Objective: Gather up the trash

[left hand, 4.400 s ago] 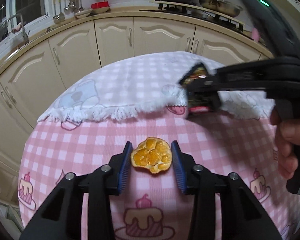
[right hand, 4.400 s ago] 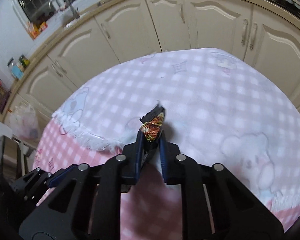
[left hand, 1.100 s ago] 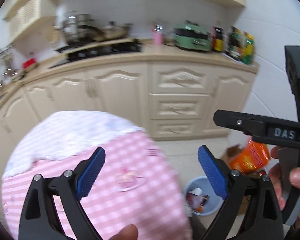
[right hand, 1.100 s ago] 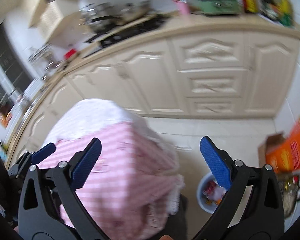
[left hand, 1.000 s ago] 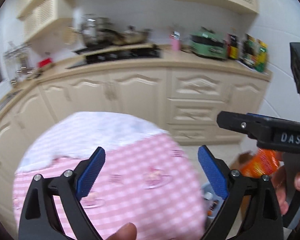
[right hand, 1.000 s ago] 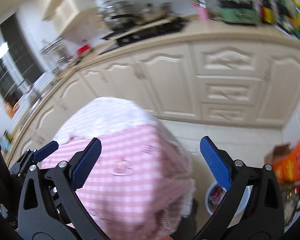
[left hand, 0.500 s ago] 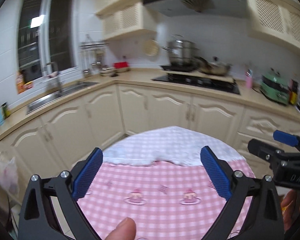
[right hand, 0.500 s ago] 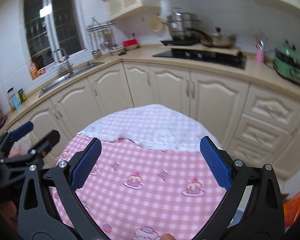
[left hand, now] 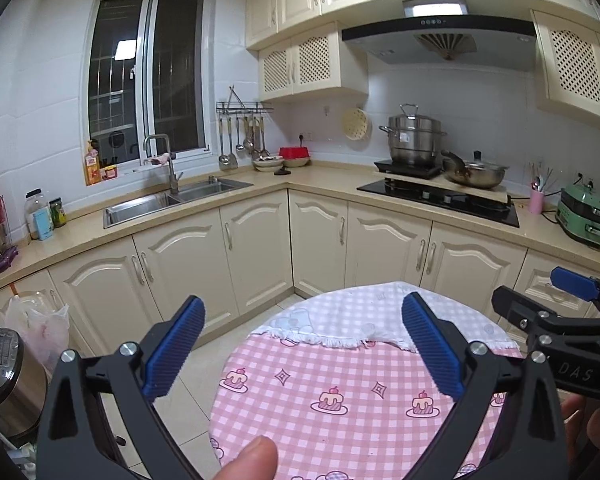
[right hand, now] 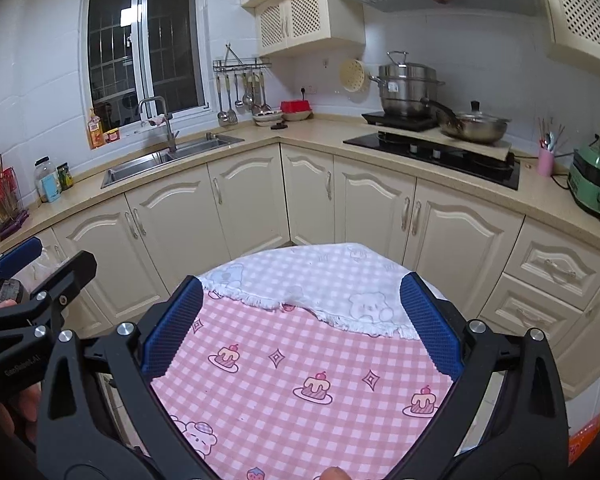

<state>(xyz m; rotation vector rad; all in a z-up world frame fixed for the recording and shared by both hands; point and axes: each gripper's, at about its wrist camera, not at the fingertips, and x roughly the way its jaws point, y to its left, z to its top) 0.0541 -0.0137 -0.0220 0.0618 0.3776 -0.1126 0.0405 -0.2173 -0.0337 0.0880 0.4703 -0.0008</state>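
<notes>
My left gripper (left hand: pixel 304 346) is wide open and empty, held above the round table (left hand: pixel 340 420) with its pink checked cloth. My right gripper (right hand: pixel 300 320) is also wide open and empty, above the same table (right hand: pixel 292 408). A white fringed cloth (left hand: pixel 372 320) covers the table's far part and also shows in the right wrist view (right hand: pixel 320 280). No trash shows on the table in either view. The right gripper's body shows at the right edge of the left wrist view (left hand: pixel 560 344), and the left gripper's body at the left edge of the right wrist view (right hand: pixel 24 312).
Cream kitchen cabinets (left hand: pixel 260 248) wrap around behind the table, with a sink (left hand: pixel 172 200) at the left and a stove with pots (left hand: pixel 440 188) at the right. A rice cooker (left hand: pixel 8 376) and a white plastic bag (left hand: pixel 40 328) stand on the floor at the left.
Both grippers swung from the floor bin at the right back to face the table and rose a little. Both stay open and empty.
</notes>
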